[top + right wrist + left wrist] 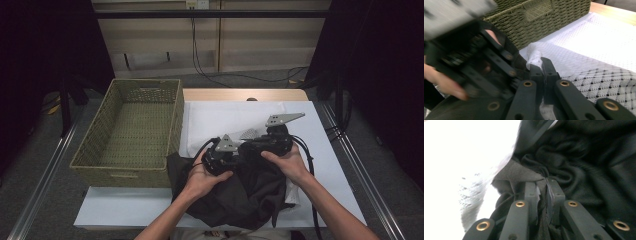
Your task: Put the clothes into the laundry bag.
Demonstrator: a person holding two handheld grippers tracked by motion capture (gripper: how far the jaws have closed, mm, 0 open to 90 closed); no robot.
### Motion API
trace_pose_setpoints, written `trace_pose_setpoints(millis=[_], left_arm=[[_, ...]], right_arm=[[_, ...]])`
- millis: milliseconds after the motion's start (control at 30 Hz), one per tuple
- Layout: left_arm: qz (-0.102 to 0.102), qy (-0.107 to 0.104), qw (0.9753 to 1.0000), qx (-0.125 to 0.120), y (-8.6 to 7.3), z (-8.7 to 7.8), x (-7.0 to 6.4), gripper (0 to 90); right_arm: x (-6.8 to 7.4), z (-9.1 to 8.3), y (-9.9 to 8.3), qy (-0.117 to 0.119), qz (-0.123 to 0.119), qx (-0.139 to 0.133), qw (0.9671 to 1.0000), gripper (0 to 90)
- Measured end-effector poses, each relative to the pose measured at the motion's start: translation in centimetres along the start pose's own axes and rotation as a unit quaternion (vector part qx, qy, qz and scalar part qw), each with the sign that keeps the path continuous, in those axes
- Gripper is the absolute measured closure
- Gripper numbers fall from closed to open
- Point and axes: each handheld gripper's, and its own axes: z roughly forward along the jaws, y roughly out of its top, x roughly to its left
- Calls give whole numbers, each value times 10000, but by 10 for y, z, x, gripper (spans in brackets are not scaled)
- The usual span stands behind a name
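High view shows both hands meeting over a dark garment [250, 192] that lies crumpled on the white cloth [220, 120] at the near side of the table, just right of the woven basket [130, 130] — the left gripper [220, 157] and right gripper [262, 145] sit close together on its upper edge. Left gripper view has the jaws pinched together on a fold of the dark fabric [564, 167]. Right gripper view shows the jaws closed on a thin white dotted cloth [599, 82] — the other gripper [474, 65] is blurred just beside them
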Motion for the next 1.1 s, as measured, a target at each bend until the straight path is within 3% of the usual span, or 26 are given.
trace_pose_setpoints(millis=[100,167,233,367,467,533,633,700,833,900,967,1100], left_arm=[[-12,169,9998,125,-5,8,10,819],[-183,192,9995,158,-8,12,18,819],[-130,281,9992,253,-10,14,22,821],[-282,322,9990,102,-14,14,23,817],[-476,247,9985,-102,-15,6,23,694],[-540,142,9983,-188,-13,-2,21,527],[-395,120,9989,-229,-10,-13,13,411],[-310,45,9987,-395,-7,-20,7,370],[-279,-170,9964,-776,-1,-33,-6,346],[-151,-281,9953,-910,3,-38,-13,335],[-150,-423,9943,-971,7,-37,-21,305],[26,-593,9953,-765,15,-17,-35,188]], right_arm=[[0,-4,0,-34,24,-21,10000,898],[0,-7,1,-44,15,-52,10000,898],[0,-9,1,-69,4,-44,10000,898],[0,-11,0,-109,3,12,9999,898],[-1,-10,-1,-124,39,22,9999,898],[-3,-9,-2,-115,44,37,9999,898],[-4,-9,-3,-109,76,39,9999,898],[-5,-9,-3,-113,92,18,9999,898],[-6,-11,-3,-130,104,6,9999,898],[-6,-11,-4,-125,93,13,9999,898],[-6,-11,-4,-119,91,11,9999,897],[-7,-10,-4,-117,87,10,9999,898]])
